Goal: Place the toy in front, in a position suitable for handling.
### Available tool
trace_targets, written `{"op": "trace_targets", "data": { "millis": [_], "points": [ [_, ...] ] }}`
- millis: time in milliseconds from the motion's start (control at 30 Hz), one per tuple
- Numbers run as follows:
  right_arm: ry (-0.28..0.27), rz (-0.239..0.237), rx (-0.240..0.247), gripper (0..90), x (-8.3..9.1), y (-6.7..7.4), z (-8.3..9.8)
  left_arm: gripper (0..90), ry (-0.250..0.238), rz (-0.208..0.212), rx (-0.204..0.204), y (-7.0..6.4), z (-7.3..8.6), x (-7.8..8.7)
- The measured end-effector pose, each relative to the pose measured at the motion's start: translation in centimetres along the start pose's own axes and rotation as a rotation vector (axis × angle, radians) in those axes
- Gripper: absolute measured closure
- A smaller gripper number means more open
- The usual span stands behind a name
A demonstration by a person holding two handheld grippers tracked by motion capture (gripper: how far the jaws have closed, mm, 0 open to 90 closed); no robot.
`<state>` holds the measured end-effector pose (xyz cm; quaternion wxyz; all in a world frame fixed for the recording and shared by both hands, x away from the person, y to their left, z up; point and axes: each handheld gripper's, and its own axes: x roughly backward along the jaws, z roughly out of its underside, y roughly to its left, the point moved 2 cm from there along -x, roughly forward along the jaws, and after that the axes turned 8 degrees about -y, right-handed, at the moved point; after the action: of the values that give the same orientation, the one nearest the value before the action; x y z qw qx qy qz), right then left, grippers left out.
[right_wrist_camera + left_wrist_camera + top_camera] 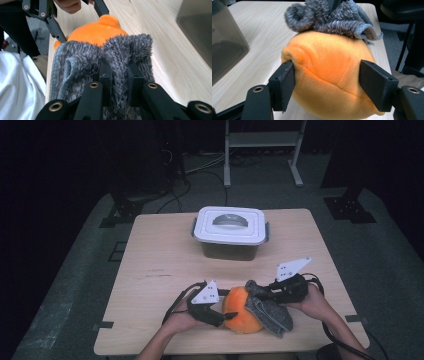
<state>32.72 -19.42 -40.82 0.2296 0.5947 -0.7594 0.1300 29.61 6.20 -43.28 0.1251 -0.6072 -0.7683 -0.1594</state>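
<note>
High view: near the front edge of the wooden table [165, 250], the left gripper [216, 312] clamps an orange plush ball [240, 312], while the right gripper [260, 292] pinches a grey fuzzy sock [272, 312] draped over it. The sock looks only partly pulled on; most remains. A lidded plastic container [230, 232] stands farther back; the room is dark.

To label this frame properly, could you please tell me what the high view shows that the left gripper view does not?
High view alone: the white lid on the tub, both hands, the right gripper pinching the grey sock. Left gripper view alone: the left gripper with its pads pressed into the orange plush. Both share plush, sock, tub and table.
</note>
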Motion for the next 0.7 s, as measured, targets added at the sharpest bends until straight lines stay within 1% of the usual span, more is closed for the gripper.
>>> {"op": "trace_targets", "data": {
  "millis": [100, 200, 300, 367, 400, 467, 500, 567, 600, 633, 700],
  "points": [
    [-0.019, -0.011, 0.022, 76.8, -0.3, 0.2, -0.9, 30.6, 0.011, 0.003, -0.009, 0.0, 0.1, 0.3],
    [-0.015, -0.017, 0.033, 76.8, -0.7, 0.3, -1.2, 29.7, 0.015, -0.001, 0.002, 0.2, 0.2, 0.5],
    [-0.026, -0.019, 0.022, 76.6, -1.0, 0.5, -0.9, 23.8, 0.002, -0.003, 0.045, 0.4, -0.1, 0.6],
    [-0.039, -0.026, 0.019, 76.5, -1.0, 0.8, -0.7, 19.7, -0.02, -0.006, 0.083, 0.6, -0.2, 0.5],
    [-0.047, -0.034, 0.023, 76.5, -1.1, 1.0, -0.8, 18.9, -0.022, -0.003, 0.095, 0.6, -0.2, 0.4],
    [-0.053, -0.05, 0.047, 76.4, -1.3, 1.6, -1.1, 17.2, -0.015, 0.007, 0.113, 0.6, -0.2, 0.0],
    [-0.051, -0.057, 0.06, 76.3, -1.5, 2.0, -1.3, 17.4, -0.005, 0.015, 0.114, 0.5, -0.1, -0.1],
    [-0.031, -0.05, 0.091, 76.3, -1.7, 2.4, -1.5, 23.1, 0.013, 0.012, 0.094, 0.4, 0.1, -0.1],
    [-0.027, -0.049, 0.096, 76.3, -1.8, 2.4, -1.5, 24.6, 0.008, 0.018, 0.098, 0.4, 0.2, -0.1],
    [-0.032, -0.055, 0.086, 76.3, -1.6, 2.3, -1.4, 26.0, 0.007, 0.019, 0.094, 0.4, 0.2, 0.0],
    [-0.041, -0.052, 0.071, 76.4, -1.3, 2.0, -1.0, 28.0, 0.009, 0.022, 0.087, 0.5, 0.3, 0.0]
  ]
}}
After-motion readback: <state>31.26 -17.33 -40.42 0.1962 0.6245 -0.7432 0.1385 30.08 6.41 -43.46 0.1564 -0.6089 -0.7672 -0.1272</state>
